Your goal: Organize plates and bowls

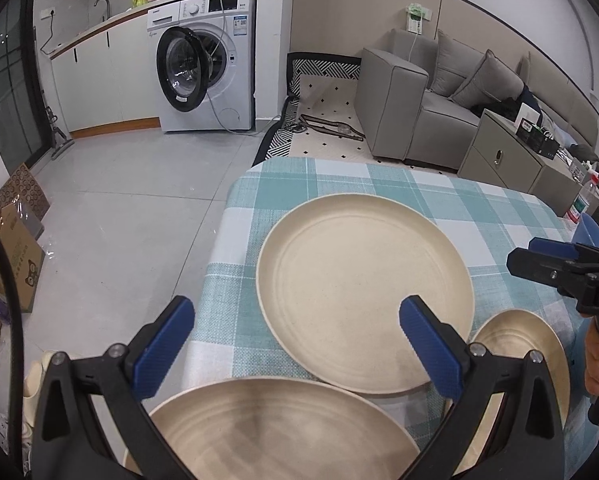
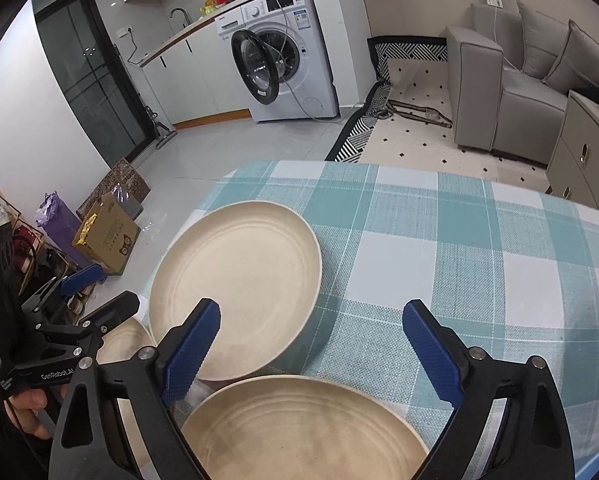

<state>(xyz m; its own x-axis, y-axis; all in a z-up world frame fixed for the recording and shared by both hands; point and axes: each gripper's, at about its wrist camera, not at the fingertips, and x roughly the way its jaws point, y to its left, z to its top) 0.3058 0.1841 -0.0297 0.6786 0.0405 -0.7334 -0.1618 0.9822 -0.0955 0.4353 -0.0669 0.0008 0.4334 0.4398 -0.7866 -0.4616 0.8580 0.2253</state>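
Nearest to me, the left gripper (image 1: 295, 312) hangs with its jaws spread wide and nothing between them. It sits over a cream dish (image 1: 271, 432) that lies just this side of the big plate (image 1: 363, 292). The right gripper (image 2: 311, 310) is the same, jaws well apart and empty, above a second dish (image 2: 299, 428) on the big plate's near right. Both dishes have stepped, ringed walls. I'd call them shallow bowls, though I can't be sure from here.

All three look like matte, speckled cream ware, probably plastic or fibre. I'd judge them light, stiff and not very breakable, but smooth enough to skate on the cloth if nudged. The rim is the only place to take hold: one jaw inside the wall and one outside, pinching the raised edge. There is too little lip for a loose grip, and a dish held at one edge will want to droop.

The big plate sits towards the left side of the table (image 1: 339, 176). It is flat-bottomed with a low upturned rim and faint rings. Its near edge meets both dishes, and I can't tell whether it overlaps them or only touches.

Beyond it to the right is bare checked cloth, with something blue (image 1: 591, 232) at the far right edge.
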